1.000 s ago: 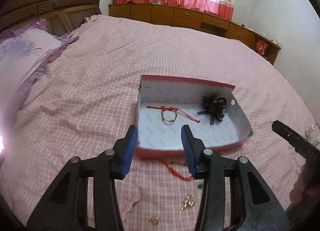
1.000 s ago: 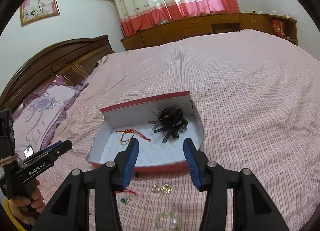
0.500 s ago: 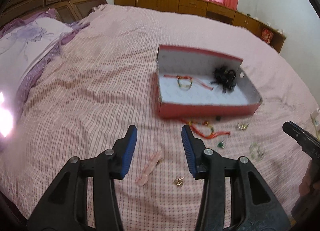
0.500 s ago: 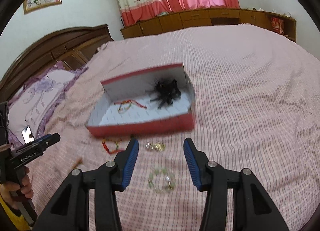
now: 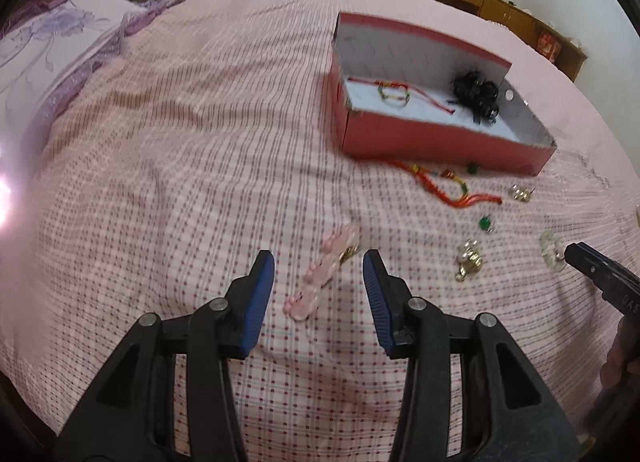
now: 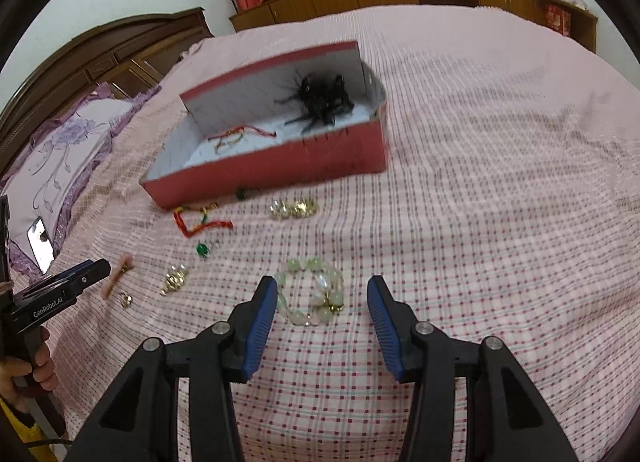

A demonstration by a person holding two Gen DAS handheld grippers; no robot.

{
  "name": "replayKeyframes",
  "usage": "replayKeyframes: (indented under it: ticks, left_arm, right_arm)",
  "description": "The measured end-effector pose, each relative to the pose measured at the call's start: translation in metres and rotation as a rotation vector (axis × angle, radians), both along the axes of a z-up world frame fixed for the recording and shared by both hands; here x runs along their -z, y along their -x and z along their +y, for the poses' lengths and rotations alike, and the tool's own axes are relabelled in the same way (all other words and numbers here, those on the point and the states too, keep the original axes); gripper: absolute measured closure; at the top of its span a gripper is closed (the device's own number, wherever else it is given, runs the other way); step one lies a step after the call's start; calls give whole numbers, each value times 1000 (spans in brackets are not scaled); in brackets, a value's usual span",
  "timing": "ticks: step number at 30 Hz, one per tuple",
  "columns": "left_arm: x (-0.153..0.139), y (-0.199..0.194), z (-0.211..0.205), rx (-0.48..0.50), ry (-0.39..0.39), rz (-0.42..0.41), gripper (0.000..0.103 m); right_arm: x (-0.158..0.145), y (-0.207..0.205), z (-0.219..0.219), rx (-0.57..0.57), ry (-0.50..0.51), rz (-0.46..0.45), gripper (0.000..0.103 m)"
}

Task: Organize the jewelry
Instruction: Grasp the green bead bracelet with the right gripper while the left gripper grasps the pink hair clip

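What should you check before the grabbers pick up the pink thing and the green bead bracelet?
1. Left gripper jaws open, nothing held: ok.
2. Pink bumpy hair clip lined up between the left jaws: ok, seen from the left wrist.
3. Right gripper jaws open, nothing held: ok.
4. Pale green bead bracelet lined up between the right jaws: ok.
5. Pads touching either piece: cannot tell.
6. Red cardboard box open with bare floor left for more: ok; the red string bracelet and black feathery hair clip fill only part.
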State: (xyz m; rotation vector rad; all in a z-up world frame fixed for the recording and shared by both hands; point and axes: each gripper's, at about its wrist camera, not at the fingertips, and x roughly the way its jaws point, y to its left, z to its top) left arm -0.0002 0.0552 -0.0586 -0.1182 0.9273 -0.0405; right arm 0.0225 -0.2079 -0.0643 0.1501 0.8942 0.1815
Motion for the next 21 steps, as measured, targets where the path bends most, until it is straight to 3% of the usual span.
replayKeyframes:
  ticks: [5, 10, 17, 21]
  left_arm:
    - [17, -1, -2, 9, -1, 38, 66]
    - [24, -3, -4, 14, -4, 22, 67]
    - [25, -5, -3, 17, 20, 8, 99]
    - [23, -4, -5, 19, 28, -4, 103]
  right_arm:
    - [12, -4, 4, -8, 10, 27, 53]
    - [20, -8, 10, -23, 25, 23, 52]
    - [26, -13, 20, -44, 58, -14, 72]
    - [26, -14, 20, -43, 45, -27, 76]
